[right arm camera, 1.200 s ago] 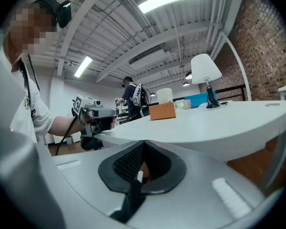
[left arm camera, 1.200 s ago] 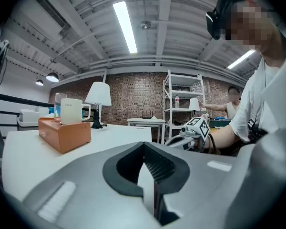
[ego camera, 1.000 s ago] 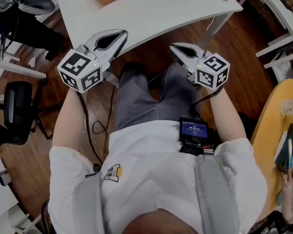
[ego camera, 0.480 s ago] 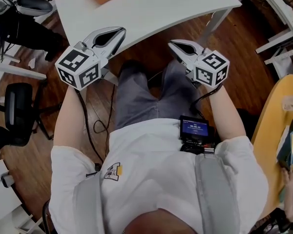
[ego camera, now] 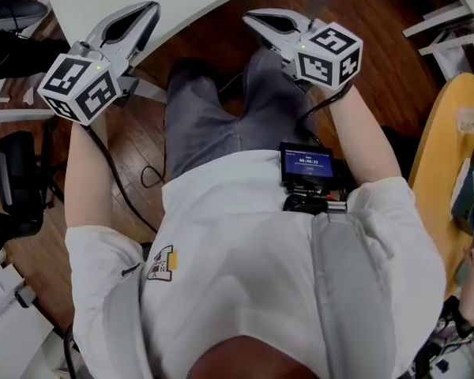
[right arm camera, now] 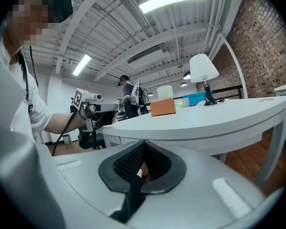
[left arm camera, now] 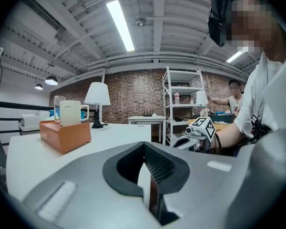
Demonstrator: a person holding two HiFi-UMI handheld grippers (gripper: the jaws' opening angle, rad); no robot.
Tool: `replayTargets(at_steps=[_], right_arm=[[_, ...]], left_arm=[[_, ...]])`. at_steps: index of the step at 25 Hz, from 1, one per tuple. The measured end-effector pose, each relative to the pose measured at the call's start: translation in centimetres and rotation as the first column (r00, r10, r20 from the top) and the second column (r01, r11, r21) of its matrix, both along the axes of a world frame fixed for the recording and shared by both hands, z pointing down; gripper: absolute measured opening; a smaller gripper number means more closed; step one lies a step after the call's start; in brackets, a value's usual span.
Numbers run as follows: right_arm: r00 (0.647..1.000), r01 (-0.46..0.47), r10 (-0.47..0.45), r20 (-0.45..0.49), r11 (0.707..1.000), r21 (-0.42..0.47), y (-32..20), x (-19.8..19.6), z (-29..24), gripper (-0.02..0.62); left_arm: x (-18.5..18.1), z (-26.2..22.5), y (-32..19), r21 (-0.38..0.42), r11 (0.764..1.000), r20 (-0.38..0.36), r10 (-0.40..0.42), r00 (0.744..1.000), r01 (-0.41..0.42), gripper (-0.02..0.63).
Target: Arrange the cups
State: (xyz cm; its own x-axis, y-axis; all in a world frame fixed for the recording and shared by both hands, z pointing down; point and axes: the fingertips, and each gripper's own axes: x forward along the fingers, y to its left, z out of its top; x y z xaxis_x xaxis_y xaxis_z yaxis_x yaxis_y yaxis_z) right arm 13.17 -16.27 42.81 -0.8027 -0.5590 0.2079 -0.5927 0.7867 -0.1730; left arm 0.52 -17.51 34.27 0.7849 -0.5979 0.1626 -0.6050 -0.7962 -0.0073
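Note:
A white mug (left arm camera: 70, 112) stands on an orange box (left arm camera: 66, 135) on the white table (left arm camera: 105, 137), with a clear glass (left arm camera: 58, 104) just behind it. From the other side the same box (right arm camera: 162, 107) carries the pale cup (right arm camera: 165, 91). My left gripper (ego camera: 146, 10) is at the table's near edge, its jaws shut with nothing between them. My right gripper (ego camera: 253, 18) hovers over the person's lap, also shut and holding nothing. Both point roughly level toward the table, well short of the cups.
A white desk lamp (left arm camera: 97, 99) stands behind the box. A black office chair (ego camera: 16, 180) is at the left, a yellow round table (ego camera: 450, 156) at the right. A white shelf rack (left arm camera: 181, 104) and another person (right arm camera: 128, 97) are further back.
The head view has tipped, so the table and both grippers sit higher in the picture and the orange box has left the top edge. Both grippers stay shut and hardly moved.

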Motion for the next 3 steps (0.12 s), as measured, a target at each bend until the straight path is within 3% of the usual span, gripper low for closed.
replayTargets(at_steps=[3], right_arm=[[1.0,0.003,-0.003,0.0,1.0,0.012,-0.3,0.22,-0.36,-0.002]], left_arm=[[0.35,-0.28,-0.27,0.015,1.0,-0.01,-0.004,1.0,0.004,0.0]])
